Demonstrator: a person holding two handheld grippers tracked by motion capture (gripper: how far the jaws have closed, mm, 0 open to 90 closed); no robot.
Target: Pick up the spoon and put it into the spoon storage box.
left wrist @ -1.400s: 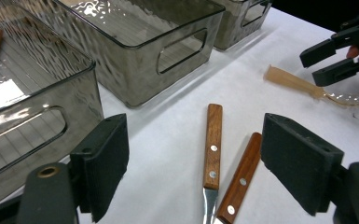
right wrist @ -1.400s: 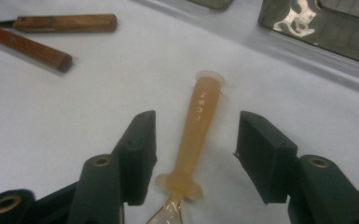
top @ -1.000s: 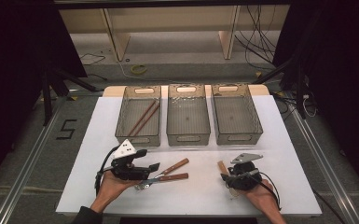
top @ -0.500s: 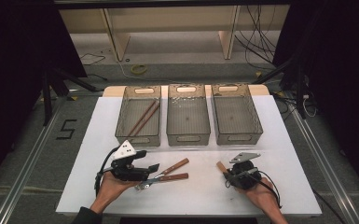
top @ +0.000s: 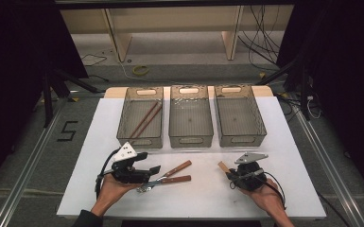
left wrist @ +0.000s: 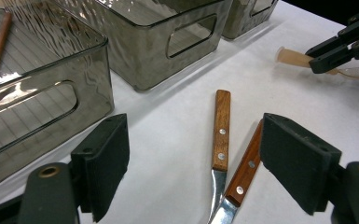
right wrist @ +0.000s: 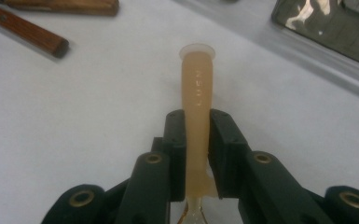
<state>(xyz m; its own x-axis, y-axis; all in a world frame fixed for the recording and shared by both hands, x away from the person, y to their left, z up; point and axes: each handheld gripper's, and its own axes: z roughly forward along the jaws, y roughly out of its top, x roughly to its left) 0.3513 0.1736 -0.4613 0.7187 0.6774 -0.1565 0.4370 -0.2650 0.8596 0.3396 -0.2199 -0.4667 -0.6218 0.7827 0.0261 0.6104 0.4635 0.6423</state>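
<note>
Spoon (right wrist: 196, 100) with a translucent amber plastic handle sits pinched between the right gripper's (right wrist: 197, 122) jaws, which are closed tight on the handle's sides. There's some raised lettering along the handle, but it's too blurry to read. The flared handle tip points away from the camera and the bowl end is mostly cut off at the bottom of the right gripper view, just a glint of it. In the high view the spoon (top: 223, 166) pokes out of the right gripper (top: 233, 174) up and to the left, over the white table (top: 288, 142), near its front edge. Can't tell if it's touching the table or just off it.

The left gripper (left wrist: 193, 158) is wide open, gripping nothing. Between its pads lie two knives with riveted wooden handles, one lighter (left wrist: 221, 128) and one redder (left wrist: 246, 165), blades cut off at the bottom edge.

Three smoky clear bins sit in a row farther back. The left bin (top: 141, 118) has a pair of brown chopsticks (top: 145, 119) in it; the middle bin (top: 191, 116) and right bin (top: 238, 113) look empty, though the ribbed walls make that hard to judge.
</note>
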